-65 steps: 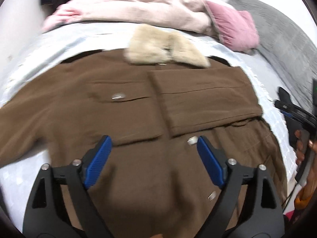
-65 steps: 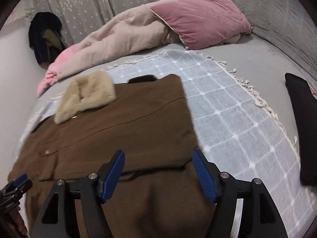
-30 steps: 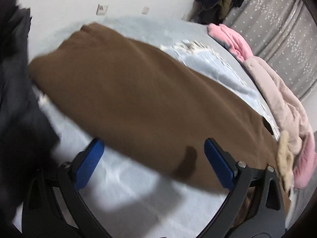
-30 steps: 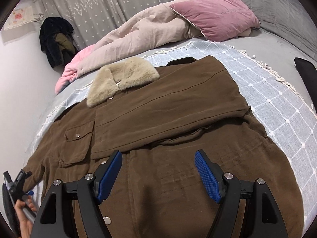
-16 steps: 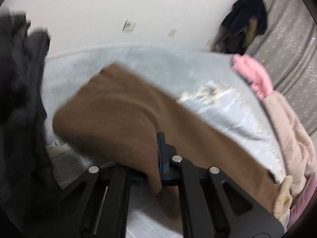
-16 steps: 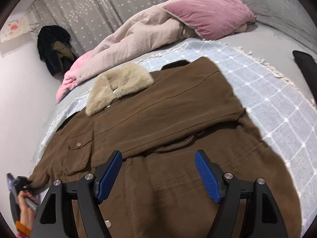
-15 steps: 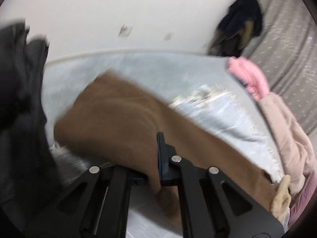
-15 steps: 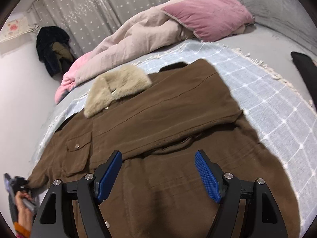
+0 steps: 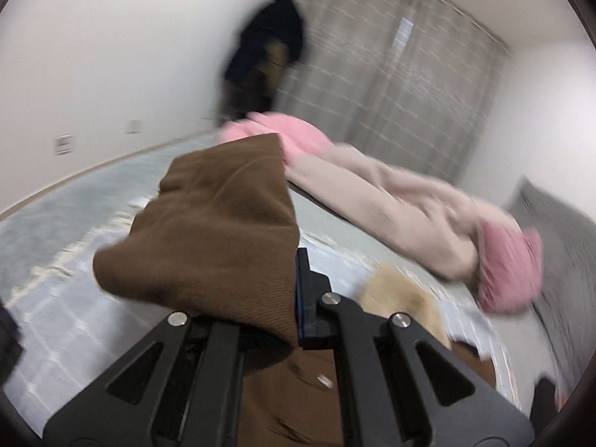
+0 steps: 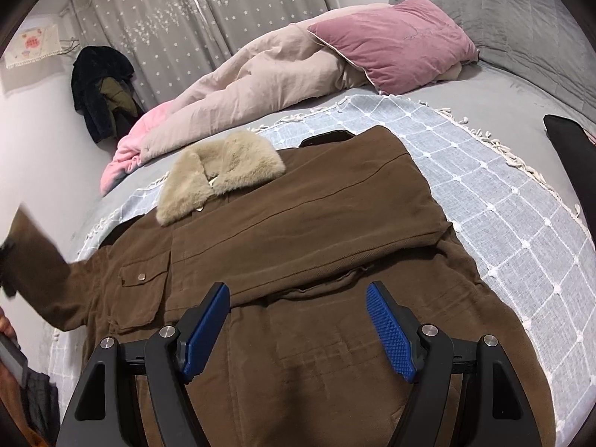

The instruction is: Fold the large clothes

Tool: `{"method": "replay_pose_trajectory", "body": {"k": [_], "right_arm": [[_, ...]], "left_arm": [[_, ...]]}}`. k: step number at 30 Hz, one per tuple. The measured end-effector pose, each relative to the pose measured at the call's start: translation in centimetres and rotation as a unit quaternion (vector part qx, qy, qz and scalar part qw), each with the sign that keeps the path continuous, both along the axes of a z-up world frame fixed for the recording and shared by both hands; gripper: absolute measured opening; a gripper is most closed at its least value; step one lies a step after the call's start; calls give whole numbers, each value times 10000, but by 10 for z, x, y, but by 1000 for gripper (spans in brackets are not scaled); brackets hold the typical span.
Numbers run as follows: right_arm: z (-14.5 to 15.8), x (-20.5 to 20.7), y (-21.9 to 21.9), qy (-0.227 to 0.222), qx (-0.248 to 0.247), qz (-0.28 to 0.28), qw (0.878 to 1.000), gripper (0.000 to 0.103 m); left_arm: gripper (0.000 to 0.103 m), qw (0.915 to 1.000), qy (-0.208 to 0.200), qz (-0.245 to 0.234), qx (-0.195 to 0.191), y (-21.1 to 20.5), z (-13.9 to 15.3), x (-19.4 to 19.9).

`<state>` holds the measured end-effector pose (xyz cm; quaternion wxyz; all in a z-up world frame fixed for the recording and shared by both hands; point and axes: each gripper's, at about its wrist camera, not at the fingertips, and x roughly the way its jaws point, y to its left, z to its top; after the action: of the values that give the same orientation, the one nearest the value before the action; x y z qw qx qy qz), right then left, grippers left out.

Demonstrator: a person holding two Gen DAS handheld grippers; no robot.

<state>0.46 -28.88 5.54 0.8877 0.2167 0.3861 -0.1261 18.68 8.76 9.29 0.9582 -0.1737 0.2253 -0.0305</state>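
Observation:
A brown coat (image 10: pixel 298 246) with a beige fur collar (image 10: pixel 219 175) lies spread on the bed, its right sleeve folded across the chest. My left gripper (image 9: pixel 298 298) is shut on the cuff of the left sleeve (image 9: pixel 212 238) and holds it raised above the bed; from the right wrist view the lifted sleeve (image 10: pixel 41 260) shows at the far left edge. My right gripper (image 10: pixel 298 331) hovers open over the coat's lower front, with nothing between its blue pads (image 10: pixel 391 331).
A checked light-blue blanket (image 10: pixel 503 193) lies under the coat. A beige-pink duvet (image 10: pixel 260 85) and a pink pillow (image 10: pixel 395 48) sit at the bed's far side. A dark garment (image 10: pixel 100 89) hangs on the wall by the curtain. A black item (image 10: pixel 573 156) lies at right.
My left gripper went from open over the sleeve to shut on its cuff, then lifted it up and toward the coat's body. The right gripper stayed put.

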Motion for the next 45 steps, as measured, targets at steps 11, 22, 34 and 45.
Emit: {"method": "replay_pose_trajectory", "body": {"k": [11,22,34,45], "right_arm": [[-12,10,5,257,124,270,9992,77],[-25,22,25,362,526,710,9954,77],[-28,49,136,347,-56,2270,9733,77],[-59,154,250,978,-1794,3148,9269,41]], "left_arm": [[73,9057,2253,-3336,1331,-157,-158,-16],[82,9325,1747,-2903,1247,-62,-94,-71],[88,9646,2293,-1087,722,28,-117,-24],[88,9638,2553,-766,17,72,-129,-15]]}}
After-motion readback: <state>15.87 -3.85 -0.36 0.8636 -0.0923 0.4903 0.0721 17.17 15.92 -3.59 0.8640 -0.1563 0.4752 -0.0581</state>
